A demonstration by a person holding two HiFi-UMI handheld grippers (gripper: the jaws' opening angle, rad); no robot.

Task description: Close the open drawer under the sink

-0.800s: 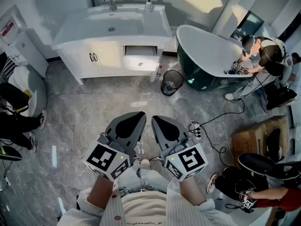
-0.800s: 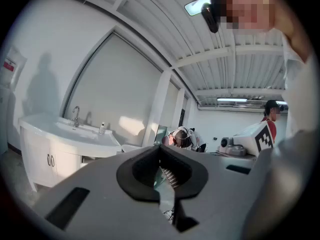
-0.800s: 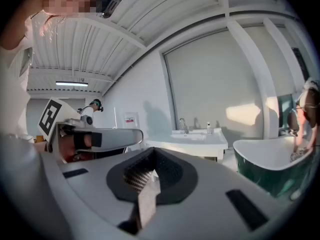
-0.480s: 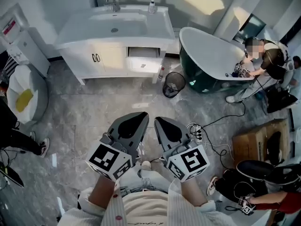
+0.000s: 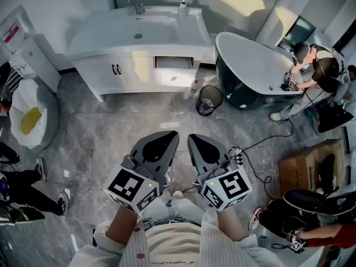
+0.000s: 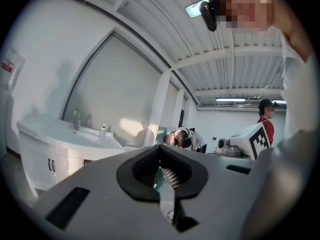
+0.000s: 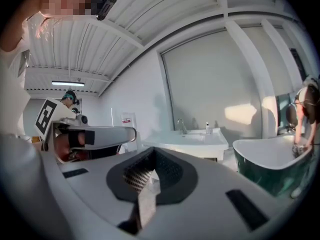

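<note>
A white vanity (image 5: 136, 65) with a sink (image 5: 139, 35) stands against the far wall. Its right drawer (image 5: 174, 63) is pulled out a short way, with the drawer front (image 5: 174, 78) ahead of the cabinet face. My left gripper (image 5: 168, 134) and right gripper (image 5: 194, 137) are held side by side low over the grey floor, far short of the vanity. Both are shut with nothing between the jaws. The left gripper view shows the vanity (image 6: 55, 144) at left beyond the shut left gripper (image 6: 164, 181). The right gripper view shows the vanity (image 7: 187, 140) ahead, past the shut right gripper (image 7: 145, 184).
A black mesh bin (image 5: 209, 99) stands right of the vanity, beside a dark green bathtub (image 5: 250, 65) over which a person (image 5: 317, 65) leans. Cables and a power strip (image 5: 236, 155) lie right of my grippers. A cardboard box (image 5: 308, 163) sits at right, a white appliance (image 5: 28, 54) at left.
The vanity has slid slightly down and right in the head view. A person with dark trousers at the left has moved down the picture. Both grippers stay shut and together.
</note>
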